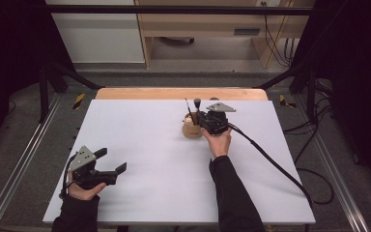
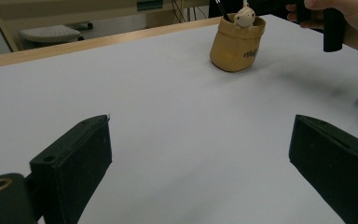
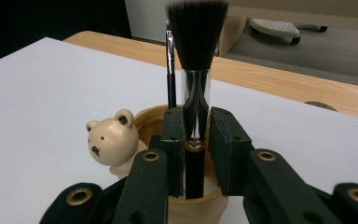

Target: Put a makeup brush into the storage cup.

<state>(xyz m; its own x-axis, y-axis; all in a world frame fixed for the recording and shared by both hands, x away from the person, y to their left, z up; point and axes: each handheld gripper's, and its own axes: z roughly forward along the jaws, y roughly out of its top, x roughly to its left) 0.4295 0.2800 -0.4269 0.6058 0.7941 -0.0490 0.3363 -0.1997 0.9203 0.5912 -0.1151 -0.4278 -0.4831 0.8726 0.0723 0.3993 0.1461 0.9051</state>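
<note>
A tan cup [image 1: 192, 129] with a small bear figure [image 3: 109, 140] on its rim stands at the back middle of the white table [image 1: 149, 145]. A thick makeup brush [image 3: 196, 37] with dark bristles and a thinner brush [image 3: 170, 70] stand upright in the cup [image 3: 147, 116]. My right gripper [image 3: 196, 121] reaches over the cup from the near side, and its pads sit against the silver collar of the thick brush [image 1: 197, 103]. My left gripper [image 1: 112, 160] rests at the near left of the table, open and holding nothing [image 2: 200, 158].
The left gripper view shows the cup [image 2: 237, 46] far ahead and the right hand [image 2: 349, 23] beside it. A wooden strip [image 1: 181, 93] runs along the table's far edge. The right gripper's cable [image 1: 270, 159] trails over the right side of the table.
</note>
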